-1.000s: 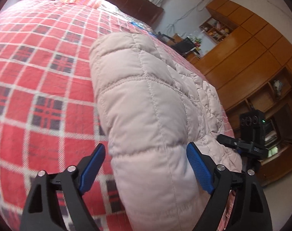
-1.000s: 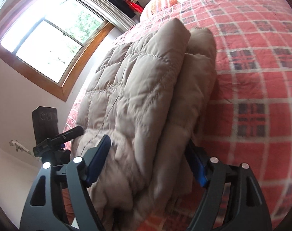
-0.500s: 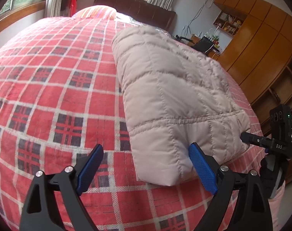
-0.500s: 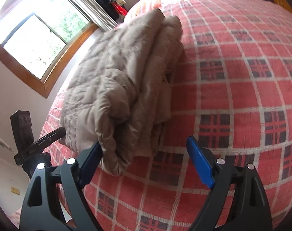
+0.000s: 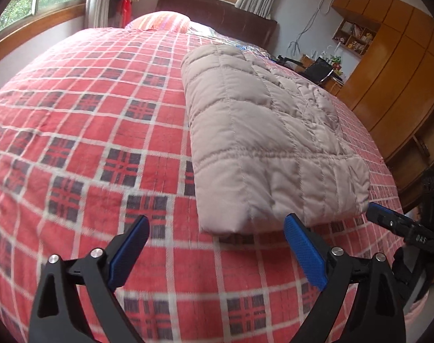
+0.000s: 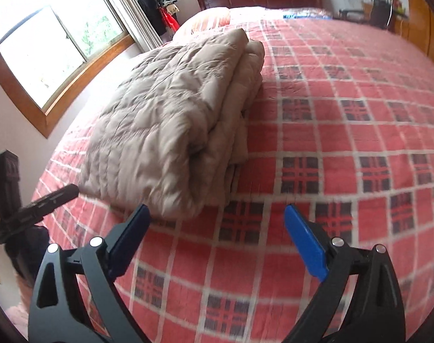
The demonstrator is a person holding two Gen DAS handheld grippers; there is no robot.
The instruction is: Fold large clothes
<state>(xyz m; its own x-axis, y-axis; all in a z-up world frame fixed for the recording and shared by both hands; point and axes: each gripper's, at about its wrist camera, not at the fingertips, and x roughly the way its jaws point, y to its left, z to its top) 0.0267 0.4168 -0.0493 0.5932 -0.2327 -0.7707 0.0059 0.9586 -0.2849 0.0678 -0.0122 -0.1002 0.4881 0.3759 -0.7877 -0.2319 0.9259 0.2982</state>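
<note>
- Left wrist view: the left hand-held gripper [image 5: 214,240] hangs above the bed [image 5: 82,131] with its blue fingers [image 5: 129,250] spread wide and nothing between them; the lower frame crops its black arms.
- The folded quilted coat [image 5: 262,140] lies flat on the red plaid bedspread, its near folded edge just beyond the fingertips and apart from them; its far end runs toward the headboard [image 5: 217,20], and how many layers it has cannot be told from this side.
- At the right edge, the right hand-held gripper's body is partly cut off and dark; its marking is too small to read.
- Right wrist view: the right hand-held gripper [image 6: 215,223] is likewise spread and empty; the coat [image 6: 171,125] sits ahead and left, showing stacked layers along its right side. The near bedspread is blurred by motion.
- Change from the earlier frames: one second ago both hand-held grippers straddled the coat's near end; half a second ago its edge still lay between the fingers; now both have drawn back clear of it, and more of the bed shows.
</note>
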